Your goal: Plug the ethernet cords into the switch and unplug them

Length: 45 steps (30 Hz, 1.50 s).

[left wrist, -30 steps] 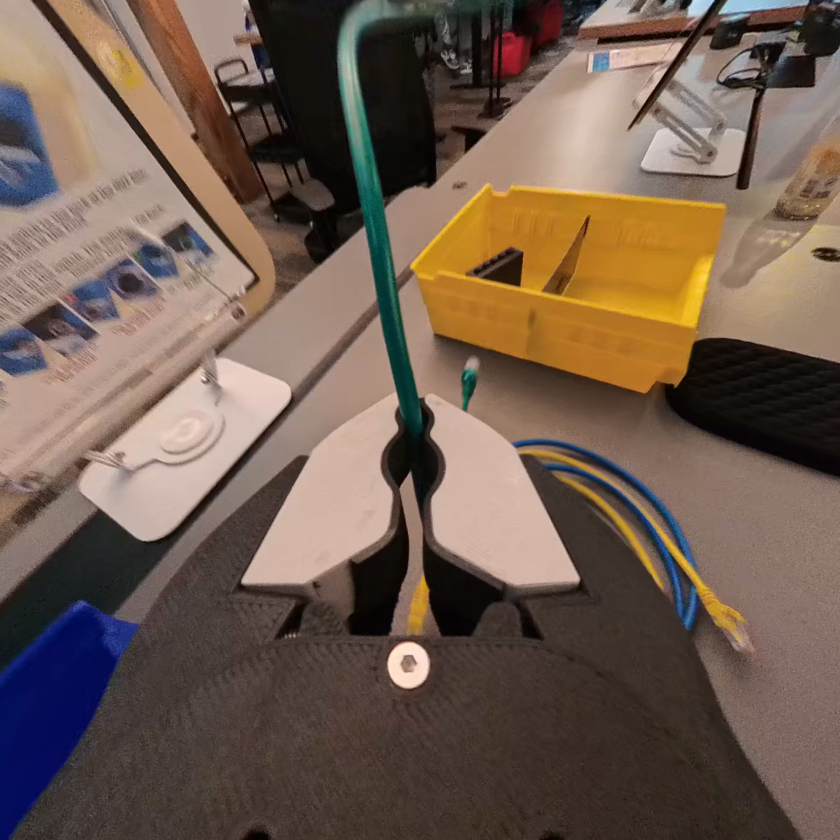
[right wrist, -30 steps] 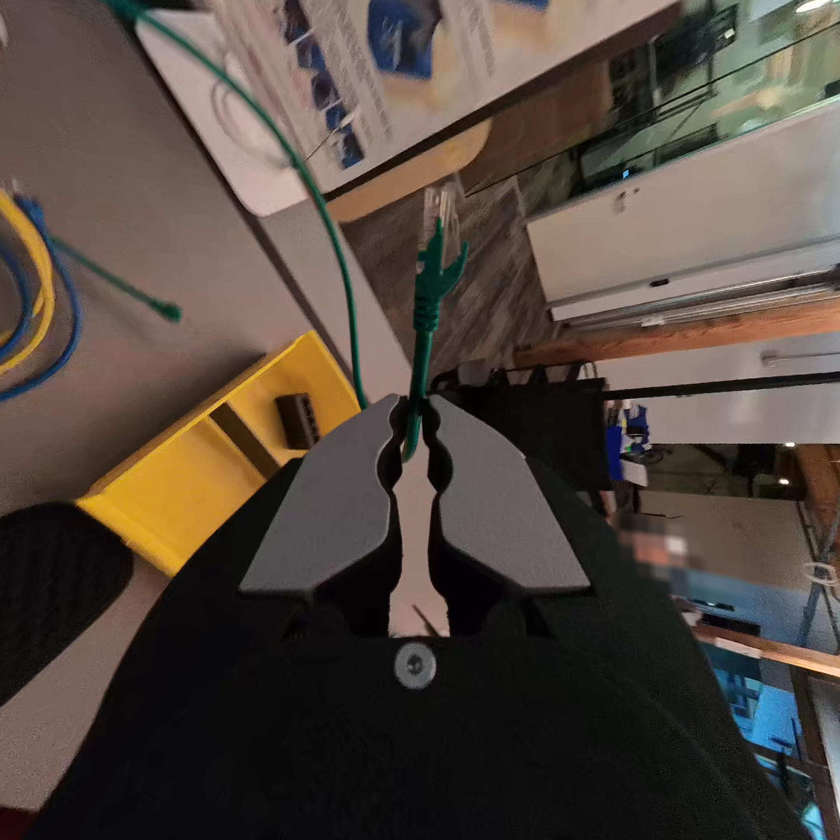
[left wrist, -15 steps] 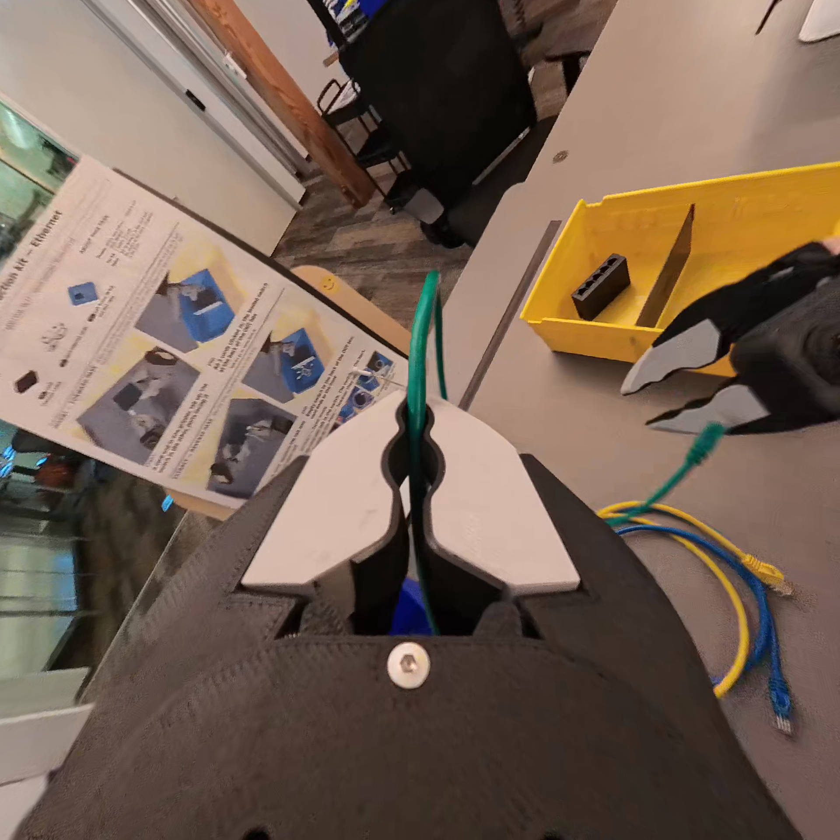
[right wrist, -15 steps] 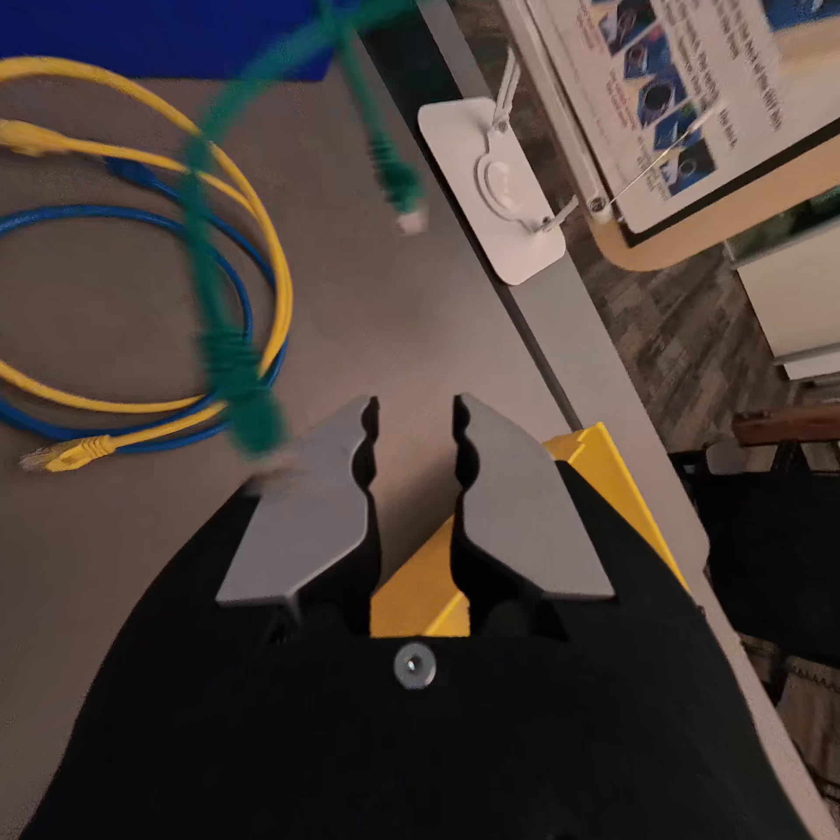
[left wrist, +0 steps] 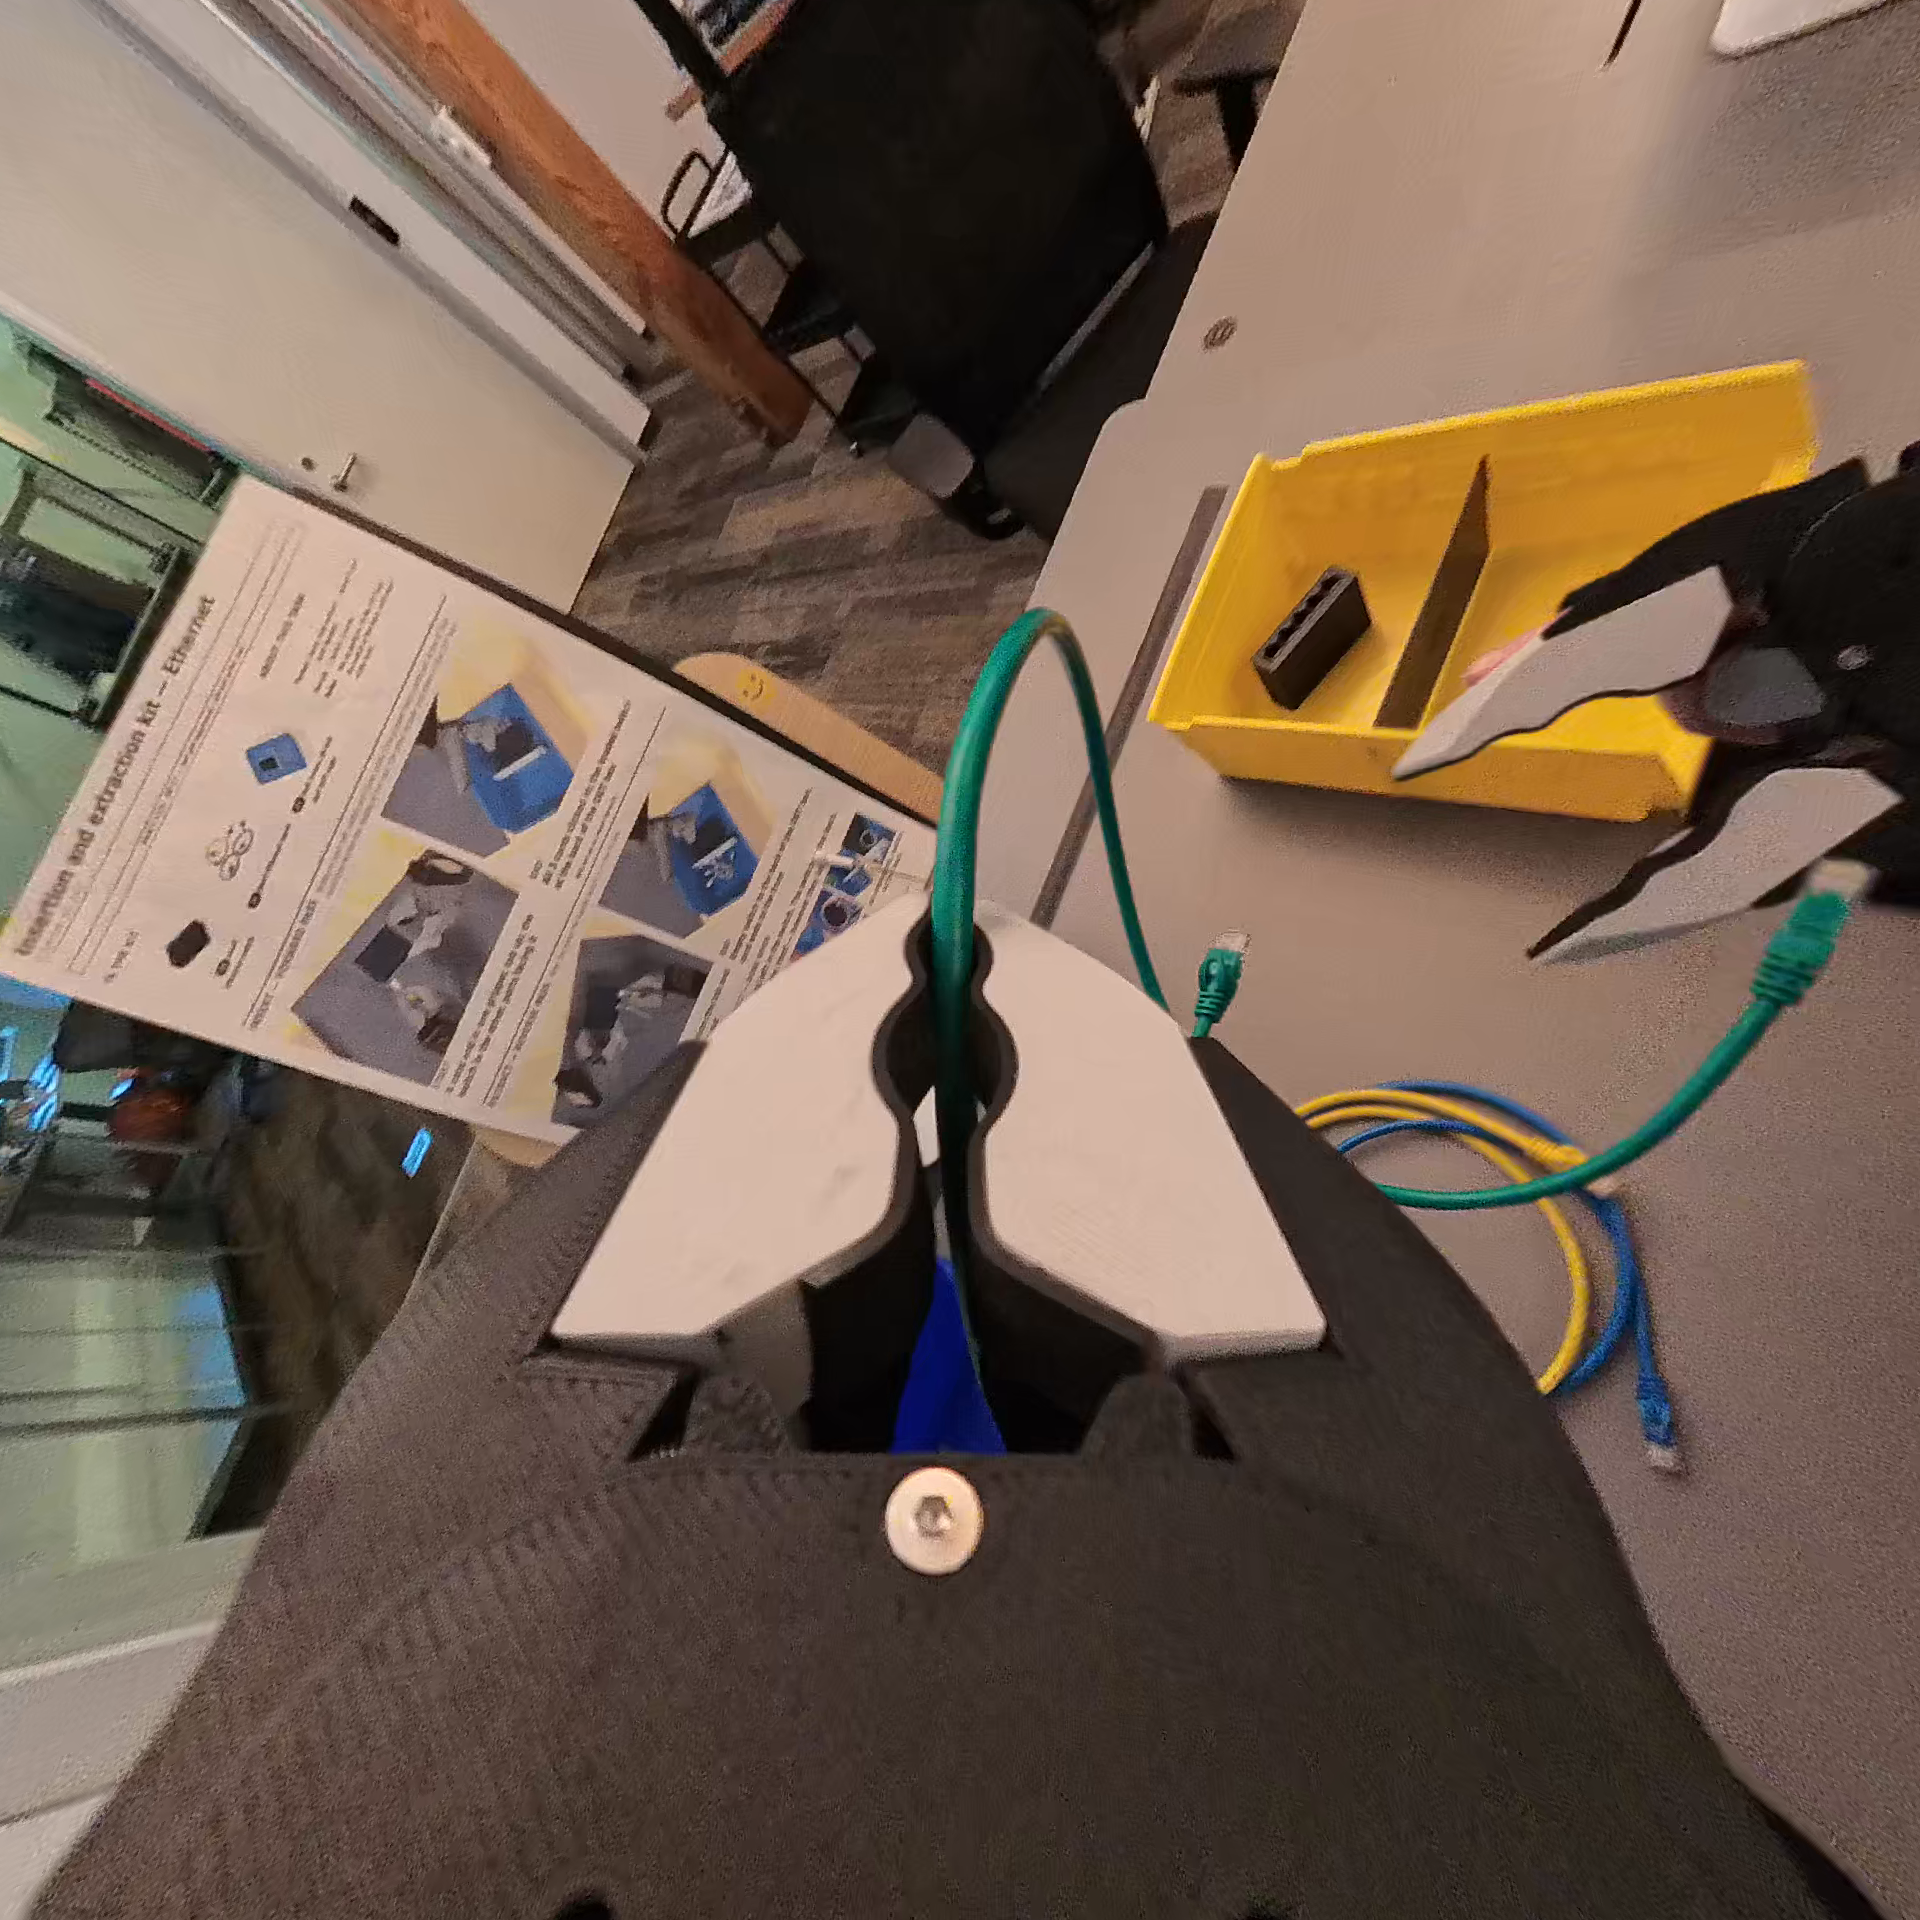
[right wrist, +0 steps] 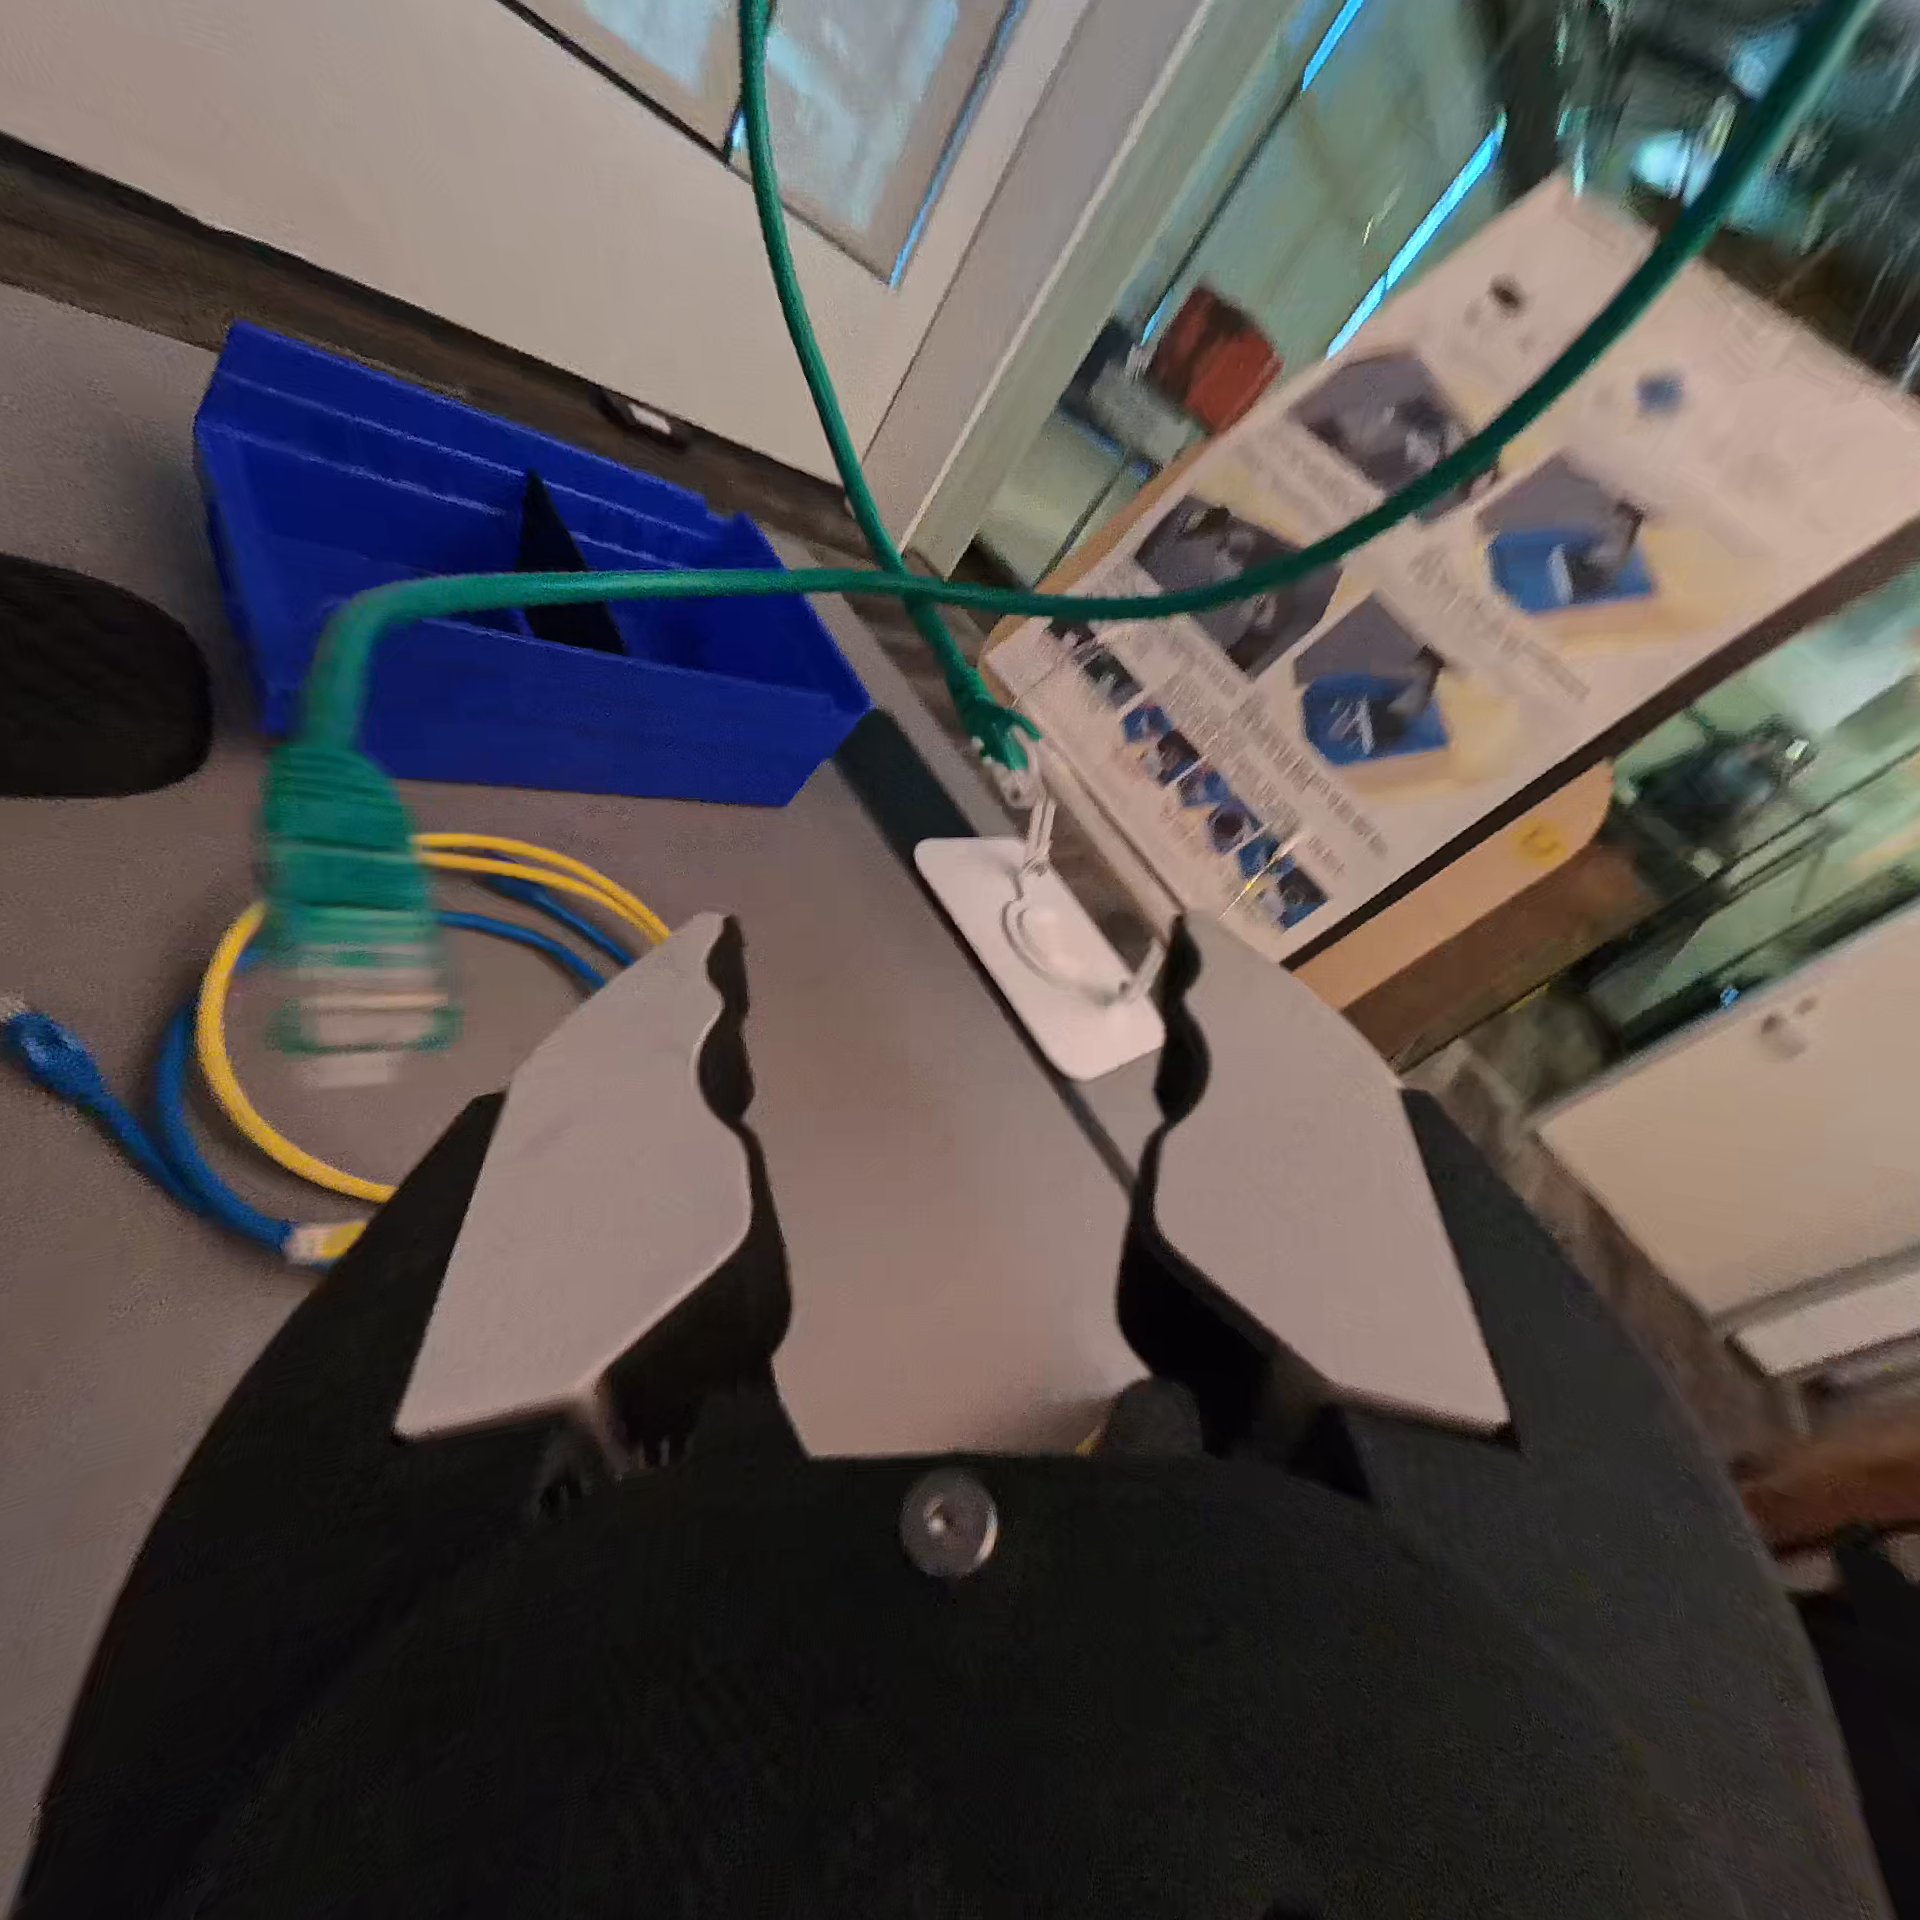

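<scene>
My left gripper (left wrist: 948,935) is shut on the middle of a green ethernet cord (left wrist: 961,790), held above the grey table. The cord loops up; one plug (left wrist: 1218,971) hangs just right of my fingers, the other plug (left wrist: 1797,940) hangs by the right gripper (left wrist: 1465,852), which is open and empty. In the right wrist view my right gripper (right wrist: 951,935) is open, with a green plug (right wrist: 343,883) dangling to its left. The black switch (left wrist: 1311,651) lies in the yellow bin (left wrist: 1538,769). Yellow and blue cords (left wrist: 1558,1226) lie coiled on the table, also in the right wrist view (right wrist: 239,1081).
A blue bin (right wrist: 540,665) stands at the table's edge. An instruction sheet on a white stand (right wrist: 1049,956) stands beside the table; it also shows in the left wrist view (left wrist: 416,831). A black pad (right wrist: 83,675) lies at far left. About 20 cm separates my left fingertips from my right.
My right gripper let go of the green plug, opened wider and swung toward the blue bin. The freed plug now dangles. My left gripper keeps its hold on the cord.
</scene>
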### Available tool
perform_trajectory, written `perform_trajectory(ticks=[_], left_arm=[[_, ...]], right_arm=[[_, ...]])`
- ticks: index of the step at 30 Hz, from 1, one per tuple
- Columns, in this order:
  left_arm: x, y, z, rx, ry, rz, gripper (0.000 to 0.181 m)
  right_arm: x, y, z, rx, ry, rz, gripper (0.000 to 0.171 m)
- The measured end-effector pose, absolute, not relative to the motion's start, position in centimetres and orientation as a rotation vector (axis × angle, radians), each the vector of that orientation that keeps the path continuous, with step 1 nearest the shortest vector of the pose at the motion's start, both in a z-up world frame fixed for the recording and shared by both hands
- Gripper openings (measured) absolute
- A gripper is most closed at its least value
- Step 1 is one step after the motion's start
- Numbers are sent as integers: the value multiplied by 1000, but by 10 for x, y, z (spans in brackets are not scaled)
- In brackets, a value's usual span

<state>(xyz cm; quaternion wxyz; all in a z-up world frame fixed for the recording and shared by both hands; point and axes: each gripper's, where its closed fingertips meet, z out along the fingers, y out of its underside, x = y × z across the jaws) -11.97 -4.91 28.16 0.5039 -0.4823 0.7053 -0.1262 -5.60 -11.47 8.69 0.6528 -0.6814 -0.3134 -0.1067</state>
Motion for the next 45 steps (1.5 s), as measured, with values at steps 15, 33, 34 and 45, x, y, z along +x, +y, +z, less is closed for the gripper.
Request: perform_trajectory(ticks=[15,33,34,45], left_arm=[[-109,-116,310,-1037,1721,-697,0],[-128,-148,310,-842,1821,-753,0],[-129,-149,315,-837,1806,-793,0],[-127,-148,346,-845,1691,-1064,0]], right_arm=[[-61,-117,183,-1229,-316,128,124],[-26,-134,131,-1556,-997,-45,107],[-30,-136,137,-1513,-960,69,107],[-89,-164,196,-701,-552,846,59]])
